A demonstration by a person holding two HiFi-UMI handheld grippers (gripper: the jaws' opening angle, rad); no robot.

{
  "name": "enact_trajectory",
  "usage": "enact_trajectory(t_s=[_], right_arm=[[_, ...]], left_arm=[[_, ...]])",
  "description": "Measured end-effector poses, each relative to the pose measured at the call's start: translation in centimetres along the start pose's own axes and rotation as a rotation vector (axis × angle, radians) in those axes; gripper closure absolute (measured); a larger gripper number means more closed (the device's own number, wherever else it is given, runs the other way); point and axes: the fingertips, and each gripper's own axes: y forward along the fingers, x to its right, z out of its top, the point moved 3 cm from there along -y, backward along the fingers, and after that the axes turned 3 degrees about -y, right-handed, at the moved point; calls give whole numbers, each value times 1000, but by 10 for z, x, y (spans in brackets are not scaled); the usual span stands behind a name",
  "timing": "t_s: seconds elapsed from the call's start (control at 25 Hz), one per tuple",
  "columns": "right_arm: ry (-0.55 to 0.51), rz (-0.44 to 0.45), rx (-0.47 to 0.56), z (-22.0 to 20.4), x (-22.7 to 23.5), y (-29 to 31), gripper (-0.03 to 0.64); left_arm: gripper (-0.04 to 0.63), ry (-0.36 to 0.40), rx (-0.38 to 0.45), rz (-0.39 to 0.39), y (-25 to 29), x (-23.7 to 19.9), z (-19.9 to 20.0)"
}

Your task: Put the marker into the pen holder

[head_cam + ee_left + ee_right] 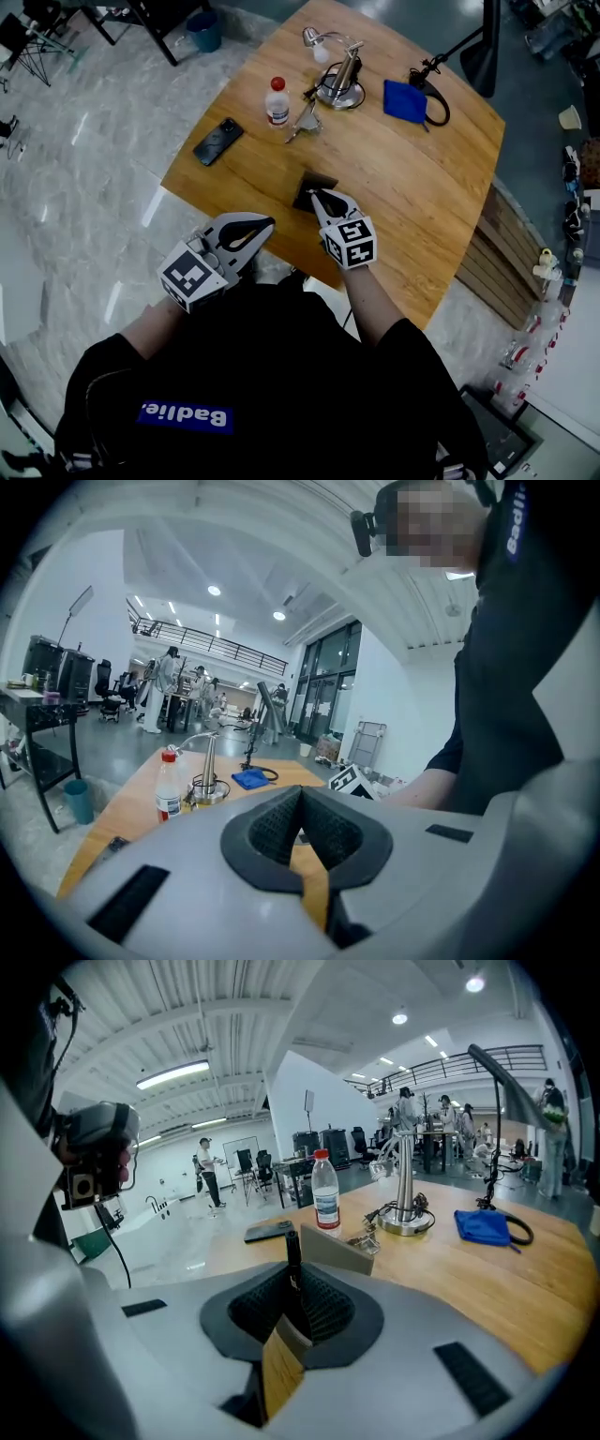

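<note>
— What could go wrong from here?

— The marker (292,1258) is clamped between the closed jaws of the right gripper (296,1290), with its end standing out past the fingertips. It is held just at the pen holder (339,1254), which stands near the front edge of the table (422,187). If the marker is let go off-centre, the rim would probably be struck and the marker could be lost over that edge. The pen holder might also be pushed or tipped by the gripper.

— Is it steadied by the left gripper (302,810)?

— No. Those jaws are pressed together on nothing, and that gripper is held off the table.

— What is shown by one view only?

— The marker is made out only in the right gripper view; in the head view it is covered by the gripper (319,199). The pen holder's (309,181) place by the edge is shown only from the head.
</note>
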Motion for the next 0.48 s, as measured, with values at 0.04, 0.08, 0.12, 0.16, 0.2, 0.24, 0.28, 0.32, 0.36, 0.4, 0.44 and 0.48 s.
enact_trajectory(t_s=[0.04,0.08,0.12,0.16,0.2,0.24,0.28,0.32,0.36,0.4,0.44,0.48], right_arm=[[-10,1,-12,-1,0,3,577],[-20,1,-25,-3,-1,5,577],[-31,0,-37,-5,-1,7,577],[-41,-2,-48,-7,-2,9,577],[-50,-4,-59,-9,-2,10,577],[-60,-6,-71,-10,-3,12,577],[-70,-8,-85,-12,-3,13,577],[-80,-12,-100,-14,-3,15,577],[-88,-16,-115,-16,-2,17,577],[-96,-20,-128,-18,-2,18,577],[-103,-24,-140,-20,-2,19,577],[-109,-27,-151,-21,-2,20,577]], left_arm=[[594,-2,0,4,-1,-1,-1],[594,-4,-1,7,-2,-1,-2],[594,-8,-1,10,-2,-1,-3],[594,-13,-1,13,-3,0,-4],[594,-21,-2,16,-5,0,-4],[594,-30,-4,20,-6,1,-4],[594,-39,-5,25,-7,1,-4],[594,-46,-7,29,-8,1,-5],[594,-45,-8,30,-9,0,-6],[594,-38,-8,29,-9,0,-8],[594,-31,-8,27,-10,0,-9],[594,-30,-9,26,-10,0,-9]])
